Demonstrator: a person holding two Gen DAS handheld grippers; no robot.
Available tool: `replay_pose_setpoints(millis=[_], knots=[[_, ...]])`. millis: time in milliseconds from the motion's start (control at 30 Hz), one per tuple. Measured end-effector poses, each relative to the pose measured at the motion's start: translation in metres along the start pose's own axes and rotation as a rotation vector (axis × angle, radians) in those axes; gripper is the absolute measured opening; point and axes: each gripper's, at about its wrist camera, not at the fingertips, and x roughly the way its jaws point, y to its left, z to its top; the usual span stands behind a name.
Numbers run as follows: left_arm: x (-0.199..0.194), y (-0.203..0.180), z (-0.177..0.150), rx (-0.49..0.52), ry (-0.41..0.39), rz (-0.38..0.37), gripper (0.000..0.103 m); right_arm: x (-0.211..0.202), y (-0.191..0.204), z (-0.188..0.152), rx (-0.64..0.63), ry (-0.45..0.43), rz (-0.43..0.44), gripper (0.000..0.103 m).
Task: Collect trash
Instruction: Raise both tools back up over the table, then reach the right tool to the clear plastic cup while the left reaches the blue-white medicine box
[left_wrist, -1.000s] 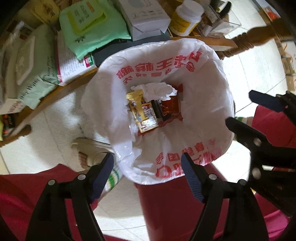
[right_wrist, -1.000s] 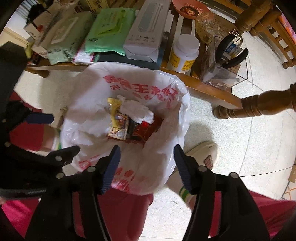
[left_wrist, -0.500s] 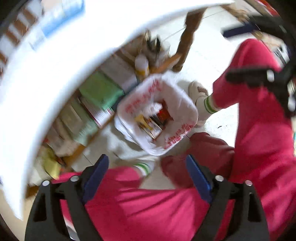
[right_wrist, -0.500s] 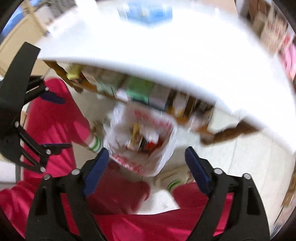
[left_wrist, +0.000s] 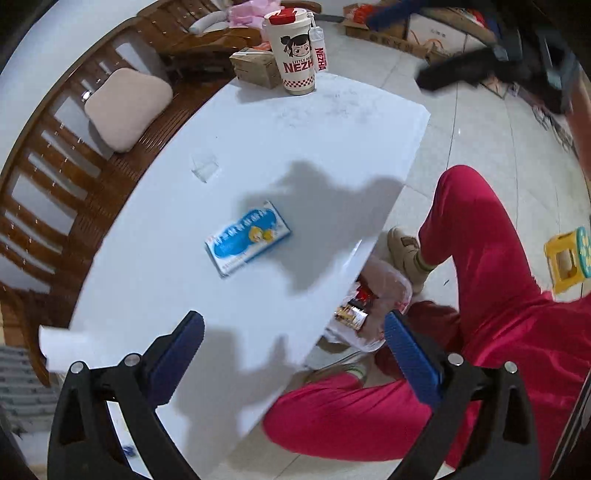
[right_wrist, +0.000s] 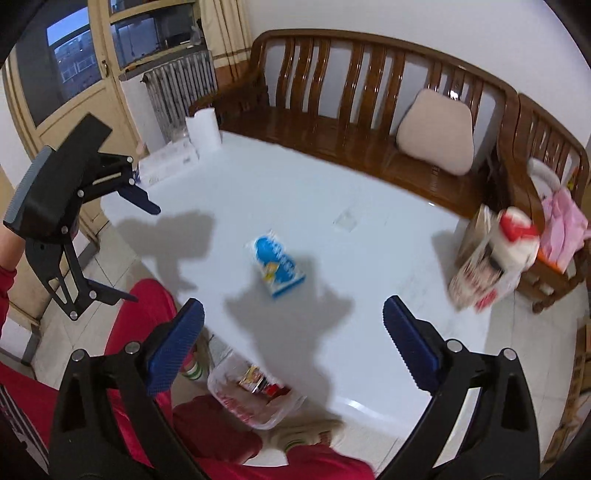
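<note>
A blue and white packet (left_wrist: 249, 237) lies on the white table (left_wrist: 295, 140), also in the right wrist view (right_wrist: 277, 267). The trash bag (left_wrist: 373, 314) with wrappers in it stands on the floor, half under the table's near edge; it also shows in the right wrist view (right_wrist: 255, 395). My left gripper (left_wrist: 293, 354) is open and empty above the table's near part. My right gripper (right_wrist: 291, 347) is open and empty above the table edge and the bag. The left gripper also shows at the left of the right wrist view (right_wrist: 135, 251).
A Nezha cup (left_wrist: 293, 51) and a cardboard box (left_wrist: 255, 68) stand at the table's far end. A paper roll (right_wrist: 202, 129) stands at the other end. A wooden bench (right_wrist: 369, 110) with a cushion (right_wrist: 436, 133) runs behind. My red-clad legs (left_wrist: 480, 295) are beside the bag.
Both grippers have risen from just over the trash bag to above the table top. The view now takes in the table and packet. Both stay open.
</note>
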Motion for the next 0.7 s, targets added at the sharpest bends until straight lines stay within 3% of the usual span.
replay_pose_setpoints(millis=[300, 500, 700], knots=[[0.029, 0.010, 0.021, 0.249, 0.103, -0.073, 0.095, 0.019, -0.050, 0.060, -0.080, 0.037, 0.023, 0.095], [0.047, 0.026, 0.032, 0.300, 0.111, -0.127, 0.095, 0.047, -0.068, 0.084, -0.077, 0.067, 0.027, 0.095], [0.076, 0.029, 0.040, 0.366, 0.138, -0.154, 0.095, 0.104, -0.069, 0.098, -0.133, 0.162, 0.029, 0.095]])
